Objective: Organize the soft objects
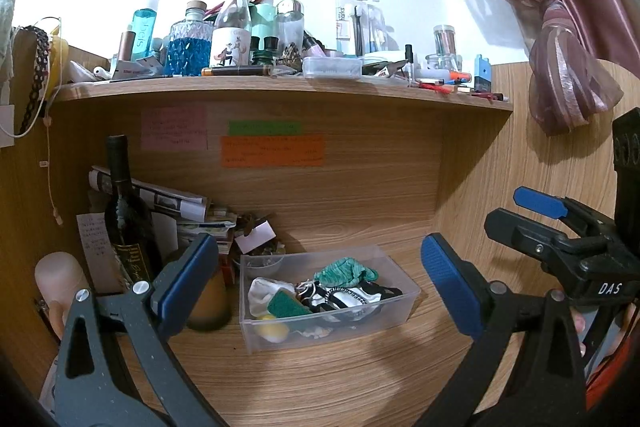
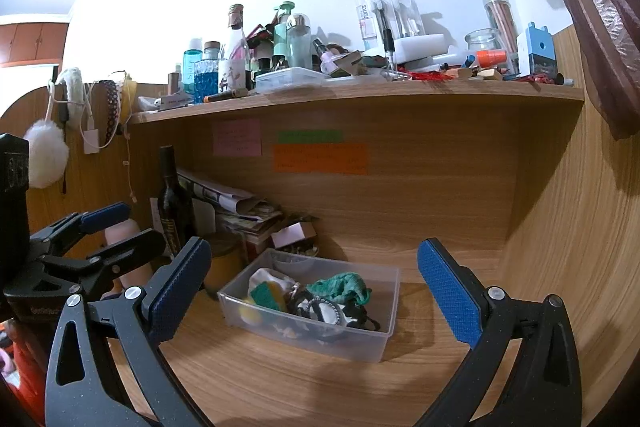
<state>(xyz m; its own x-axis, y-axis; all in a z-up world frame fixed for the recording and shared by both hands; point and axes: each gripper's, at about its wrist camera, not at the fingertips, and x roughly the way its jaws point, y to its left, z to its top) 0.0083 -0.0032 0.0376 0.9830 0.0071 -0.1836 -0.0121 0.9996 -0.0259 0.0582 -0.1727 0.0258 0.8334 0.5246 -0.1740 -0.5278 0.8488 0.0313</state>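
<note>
A clear plastic box [image 1: 404,303] [image 2: 384,323] sits on the wooden desk. It holds soft things: a teal cloth [image 1: 344,271] [image 2: 340,285], a green and yellow sponge [image 1: 286,305] [image 2: 270,291], a white cloth [image 1: 260,291] and black-and-white fabric [image 1: 352,297] [image 2: 324,309]. My left gripper [image 1: 316,283] is open and empty, just in front of the box. My right gripper [image 2: 314,287] is open and empty, also before the box; it shows at the right of the left wrist view [image 1: 536,211]. The left gripper shows at the left of the right wrist view [image 2: 116,227].
A dark wine bottle [image 1: 124,215] [image 2: 174,203], stacked papers [image 1: 172,203] and a brown jar [image 1: 210,299] stand left of the box. The shelf [image 1: 280,87] above carries several bottles. A curtain [image 1: 568,75] hangs at the right. Wooden walls close in the desk.
</note>
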